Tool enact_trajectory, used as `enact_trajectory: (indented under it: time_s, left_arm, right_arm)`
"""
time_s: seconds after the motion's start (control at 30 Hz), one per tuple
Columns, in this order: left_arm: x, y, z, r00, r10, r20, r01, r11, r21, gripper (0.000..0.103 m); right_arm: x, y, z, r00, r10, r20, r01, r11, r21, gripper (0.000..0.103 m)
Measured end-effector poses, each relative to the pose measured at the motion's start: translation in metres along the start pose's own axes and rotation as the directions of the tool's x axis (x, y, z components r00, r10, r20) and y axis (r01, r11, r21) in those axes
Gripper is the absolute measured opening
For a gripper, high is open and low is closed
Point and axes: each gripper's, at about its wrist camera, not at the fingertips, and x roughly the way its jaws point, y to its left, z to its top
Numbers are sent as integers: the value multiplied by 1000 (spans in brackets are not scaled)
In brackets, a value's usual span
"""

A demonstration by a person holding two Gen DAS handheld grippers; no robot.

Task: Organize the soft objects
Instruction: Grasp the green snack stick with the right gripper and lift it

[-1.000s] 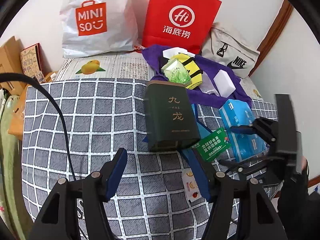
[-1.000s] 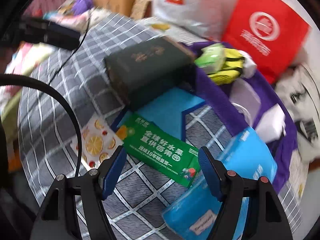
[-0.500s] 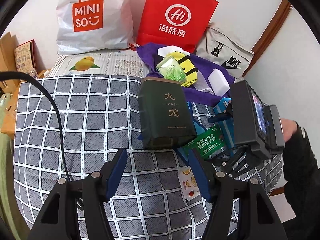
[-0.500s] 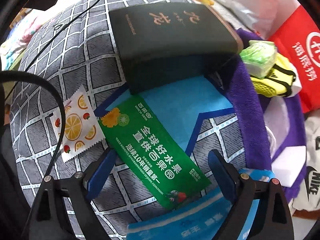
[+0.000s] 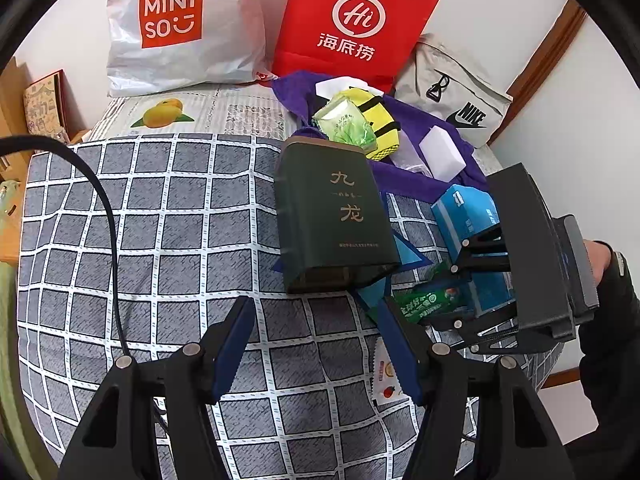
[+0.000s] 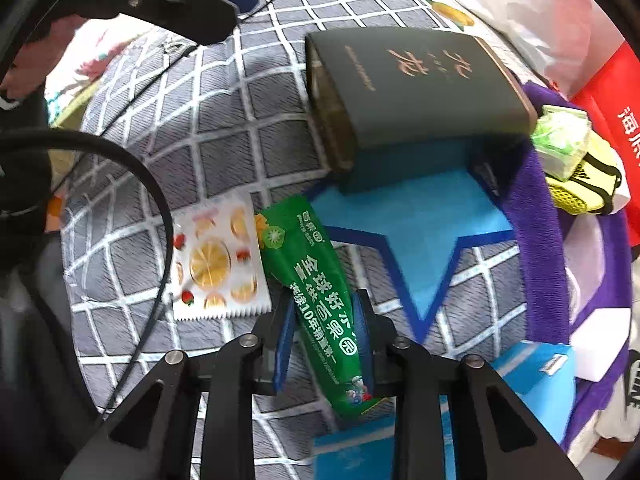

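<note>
A green snack packet (image 6: 320,292) lies on the grey checked bedspread (image 5: 160,220), partly over a blue cloth (image 6: 412,216). My right gripper (image 6: 324,320) points down onto it; its jaws are closing, both blue pads press the packet's sides and it buckles between them. The left wrist view shows the same packet (image 5: 428,300) under the right gripper (image 5: 452,292), held by a person's hand. My left gripper (image 5: 316,308) hovers open over the bedspread with nothing between its fingers. A fruit-print sachet (image 6: 216,264) lies just left of the packet.
A dark green box (image 5: 332,216) lies on the blue cloth. A blue tissue pack (image 5: 464,212), white sponge (image 5: 442,152), green tissue pack (image 5: 348,124) and yellow mesh item (image 5: 380,128) sit on purple cloth (image 5: 416,184). Miniso (image 5: 176,28), red (image 5: 356,20) and Nike (image 5: 456,96) bags line the wall.
The right gripper tipped down over the green packet and its wide jaws narrowed onto it, bending it. The left gripper stayed put.
</note>
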Motion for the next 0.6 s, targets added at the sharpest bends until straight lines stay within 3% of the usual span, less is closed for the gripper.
enact_trajectory:
  time_s: [0.33,0.6]
  left_arm:
    - [0,6,-6,1000,14,-2,-14,1000,-8,62]
    - [5,4,-15,999,28,-27,-28,1000,-2,62]
  right_arm:
    - [-40,9,11,997,0,83,-6,998,66,23]
    - [-75,18,0,983,-61,171,33,986,162,23]
